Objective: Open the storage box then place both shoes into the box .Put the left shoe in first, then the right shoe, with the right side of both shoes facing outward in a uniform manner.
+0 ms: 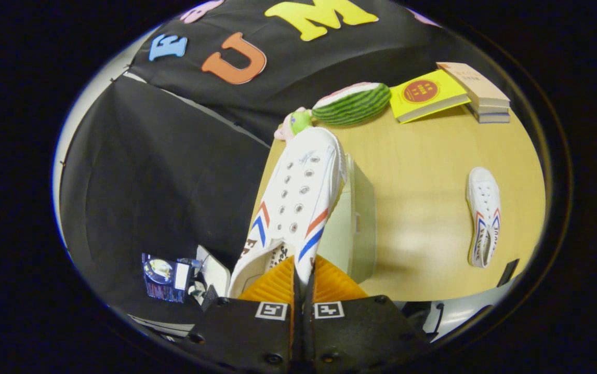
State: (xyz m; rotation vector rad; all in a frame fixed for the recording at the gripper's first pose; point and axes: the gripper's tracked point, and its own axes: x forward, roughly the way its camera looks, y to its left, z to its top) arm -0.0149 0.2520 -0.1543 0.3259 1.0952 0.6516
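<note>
1. The tongs [302,280] are pinching the side wall of a white shoe [298,200] at lower centre (toe pointing away)
2. The box [356,223] sits just right of it on the surface [423,171]
3. The second shoe [483,215] lies at the right, well apart

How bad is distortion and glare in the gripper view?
Gripper view: strong fisheye bend, table edges curve; soft glare patch on the tabletop near the box; held shoe in the shut gripper and far shoe both sharp; books slightly soft.
</note>
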